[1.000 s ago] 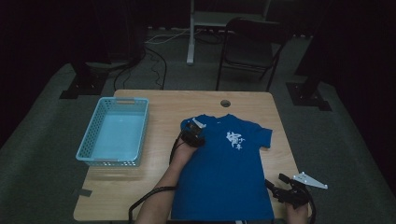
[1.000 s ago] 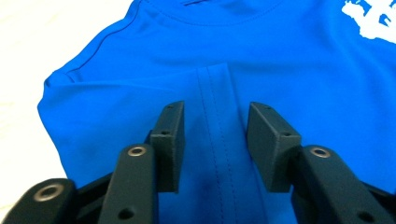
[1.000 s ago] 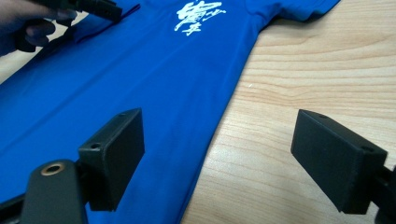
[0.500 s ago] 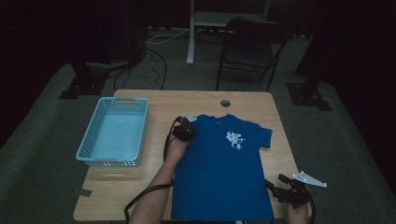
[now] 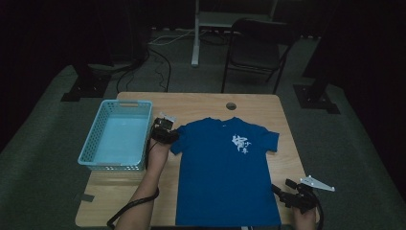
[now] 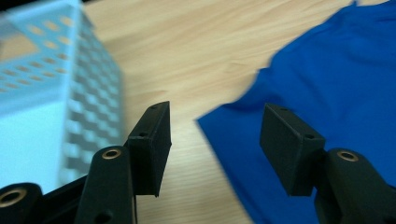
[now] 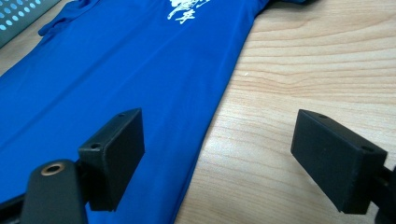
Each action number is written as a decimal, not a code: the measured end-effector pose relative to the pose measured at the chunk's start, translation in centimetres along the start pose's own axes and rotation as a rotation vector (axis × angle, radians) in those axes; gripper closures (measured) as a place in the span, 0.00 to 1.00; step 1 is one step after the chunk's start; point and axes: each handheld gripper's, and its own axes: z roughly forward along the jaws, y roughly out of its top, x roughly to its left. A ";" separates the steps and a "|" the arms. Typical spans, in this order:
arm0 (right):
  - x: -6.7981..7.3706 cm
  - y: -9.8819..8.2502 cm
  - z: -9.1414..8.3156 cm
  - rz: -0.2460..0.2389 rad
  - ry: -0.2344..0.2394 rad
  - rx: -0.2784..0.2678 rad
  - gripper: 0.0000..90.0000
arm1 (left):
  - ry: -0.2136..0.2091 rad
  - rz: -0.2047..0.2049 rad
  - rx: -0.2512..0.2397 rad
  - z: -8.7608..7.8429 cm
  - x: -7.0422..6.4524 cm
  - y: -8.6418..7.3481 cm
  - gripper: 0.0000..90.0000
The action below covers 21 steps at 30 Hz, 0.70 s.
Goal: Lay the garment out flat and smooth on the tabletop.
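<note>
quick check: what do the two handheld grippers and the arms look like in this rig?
Both grippers are black. The left gripper and right gripper each end in two blocky rectangular pads on arms with brass-ringed holes. A black cable trails from the left one; a grey three-cornered plate tops the right. Forearms are bare, no sleeves visible.

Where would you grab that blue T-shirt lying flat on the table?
Probably at the sleeve tip of the blue T-shirt nearest the left gripper, coming in from the basket side. The cloth lies flat, so only an edge offers something to pinch; the jaws there have just been opening, with nothing clamped.
</note>
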 end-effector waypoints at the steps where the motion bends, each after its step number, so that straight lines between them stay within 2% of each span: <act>1: 0.0 0.0 0.0 0.000 0.000 -0.001 0.19 | -0.012 -0.005 0.006 0.3 -0.1 -0.2 0.49; 3: 0.0 0.0 0.0 0.001 0.003 0.000 0.19 | -0.075 -0.038 -0.008 1.0 -0.3 -0.8 0.49; 4: 0.0 0.0 0.0 0.001 0.004 -0.001 0.19 | -0.081 -0.046 -0.001 1.4 -0.4 -1.1 0.49; 5: 0.0 0.0 0.0 0.001 0.002 0.000 0.19 | -0.074 -0.045 0.004 1.8 -0.6 -1.3 0.49; 9: 0.0 0.0 0.0 0.000 0.003 0.005 0.19 | -0.099 -0.033 0.014 3.3 -0.8 -2.2 0.49; 11: 0.0 0.0 0.0 -0.003 0.004 0.003 0.19 | -0.086 -0.027 0.011 3.8 -0.7 -2.6 0.49; 13: 0.0 0.0 0.0 -0.001 0.005 0.003 0.19 | -0.088 -0.032 0.027 4.1 -0.5 -2.9 0.49; 15: 0.0 0.0 0.0 0.000 0.004 0.007 0.19 | -0.059 -0.013 0.049 4.2 -0.5 -3.2 0.48; 16: 0.0 0.0 0.1 0.000 0.004 0.011 0.19 | -0.036 -0.017 0.060 4.1 -0.5 -3.2 0.48; 17: 0.1 0.0 0.1 -0.002 0.002 0.012 0.19 | 0.004 -0.003 0.077 4.0 -0.6 -3.1 0.48; 18: 0.1 0.0 0.1 -0.005 0.000 0.013 0.19 | 0.063 0.040 0.097 3.8 -0.9 -2.9 0.48; 19: 0.1 0.0 0.1 -0.006 -0.001 0.015 0.19 | 0.132 0.103 0.114 3.7 -1.4 -2.8 0.48; 20: 0.1 0.0 0.1 -0.005 -0.002 0.016 0.19 | 0.183 0.154 0.127 3.6 -1.9 -2.7 0.47; 21: 0.1 0.0 0.1 -0.004 -0.004 0.017 0.19 | 0.195 0.179 0.137 3.6 -2.2 -2.6 0.46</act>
